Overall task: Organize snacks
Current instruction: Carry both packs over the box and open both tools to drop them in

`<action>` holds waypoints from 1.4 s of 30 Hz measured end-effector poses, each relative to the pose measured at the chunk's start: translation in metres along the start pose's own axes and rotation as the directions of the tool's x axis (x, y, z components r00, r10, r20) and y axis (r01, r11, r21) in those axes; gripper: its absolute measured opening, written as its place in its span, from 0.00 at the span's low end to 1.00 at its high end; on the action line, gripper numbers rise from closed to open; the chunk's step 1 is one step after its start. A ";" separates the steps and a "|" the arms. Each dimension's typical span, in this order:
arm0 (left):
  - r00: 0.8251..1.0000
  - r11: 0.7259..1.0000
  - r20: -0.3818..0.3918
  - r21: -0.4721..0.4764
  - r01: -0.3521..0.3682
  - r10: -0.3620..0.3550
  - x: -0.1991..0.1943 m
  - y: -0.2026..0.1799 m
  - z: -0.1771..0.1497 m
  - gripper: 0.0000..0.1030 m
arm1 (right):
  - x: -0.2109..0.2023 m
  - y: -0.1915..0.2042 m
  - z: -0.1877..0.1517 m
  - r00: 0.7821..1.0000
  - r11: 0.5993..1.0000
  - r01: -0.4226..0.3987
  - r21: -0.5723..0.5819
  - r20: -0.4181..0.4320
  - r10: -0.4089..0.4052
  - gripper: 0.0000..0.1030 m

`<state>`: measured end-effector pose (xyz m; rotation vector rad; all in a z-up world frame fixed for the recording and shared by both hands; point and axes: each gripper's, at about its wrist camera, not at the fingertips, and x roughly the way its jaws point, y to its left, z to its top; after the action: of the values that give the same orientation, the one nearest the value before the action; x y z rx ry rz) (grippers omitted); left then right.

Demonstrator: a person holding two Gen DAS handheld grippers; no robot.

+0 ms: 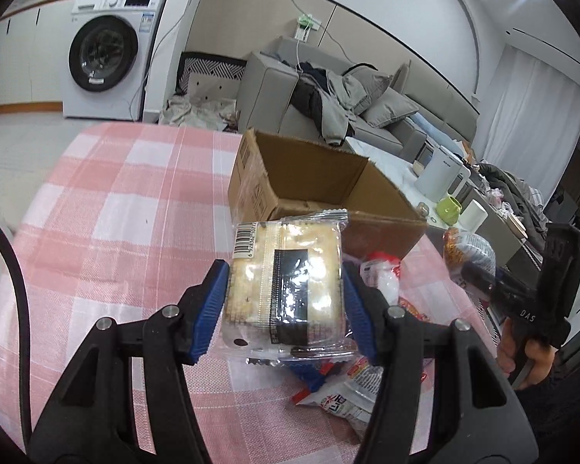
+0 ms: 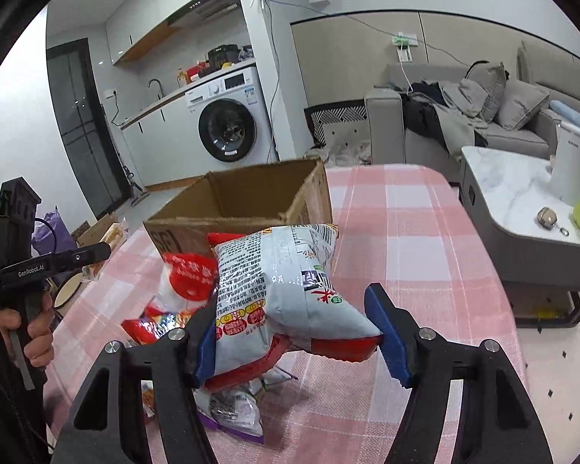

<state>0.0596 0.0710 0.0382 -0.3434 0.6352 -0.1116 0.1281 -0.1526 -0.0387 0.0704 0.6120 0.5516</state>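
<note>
Snacks: two gripped, perhaps five loose.

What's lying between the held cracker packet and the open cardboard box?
Only bare pink checked tablecloth, in the left wrist view; clear-wrapped cracker packet overlaps brown cardboard box in the picture.

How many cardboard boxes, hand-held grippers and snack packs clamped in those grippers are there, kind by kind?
cardboard box: 1
Grippers: 2, the left gripper and the right gripper
Gripped snack packs: 2, the cracker pack and the chip bag
Total: 5
</note>
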 end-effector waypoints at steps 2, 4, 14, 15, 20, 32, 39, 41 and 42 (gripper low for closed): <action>1.000 1.000 0.020 0.017 -0.006 0.006 -0.009 -0.007 0.004 0.54 | -0.006 0.004 0.006 1.000 1.000 -0.001 -0.007 0.014 0.001 0.67; 0.999 0.999 0.035 0.030 -0.012 0.011 -0.017 -0.014 0.008 0.54 | -0.010 0.009 0.013 1.000 1.000 0.005 -0.017 0.020 -0.005 0.67; 0.998 0.997 0.062 0.079 -0.022 0.017 -0.022 -0.049 0.039 0.54 | -0.007 0.029 0.046 1.000 0.999 0.007 -0.042 0.020 -0.006 0.67; 0.998 0.996 0.065 0.085 -0.025 0.020 -0.022 -0.053 0.042 0.54 | -0.005 0.029 0.048 1.000 0.999 0.004 -0.045 0.018 -0.003 0.67; 0.995 0.990 0.083 0.127 -0.060 0.049 -0.013 -0.073 0.059 0.54 | 0.009 0.040 0.063 1.000 0.998 -0.002 -0.056 0.010 0.002 0.67; 0.992 0.974 0.057 0.190 -0.120 0.111 0.046 -0.092 0.084 0.54 | 0.050 0.052 0.091 0.999 0.998 -0.019 -0.067 -0.029 0.017 0.67; 0.989 0.968 0.044 0.202 -0.149 0.143 0.079 -0.091 0.090 0.54 | 0.077 0.059 0.102 0.998 0.997 -0.017 -0.073 -0.057 0.013 0.67; 0.988 0.968 0.042 0.200 -0.154 0.148 0.088 -0.087 0.091 0.54 | 0.085 0.061 0.103 0.998 0.997 -0.014 -0.074 -0.064 0.009 0.67; 0.988 0.968 0.038 0.197 -0.154 0.149 0.092 -0.087 0.091 0.54 | 0.089 0.060 0.103 0.997 0.997 -0.015 -0.076 -0.070 0.010 0.67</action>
<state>0.1873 -0.0042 0.0850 -0.1016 0.6195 -0.0244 0.2182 -0.0457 0.0129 -0.0167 0.6580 0.5911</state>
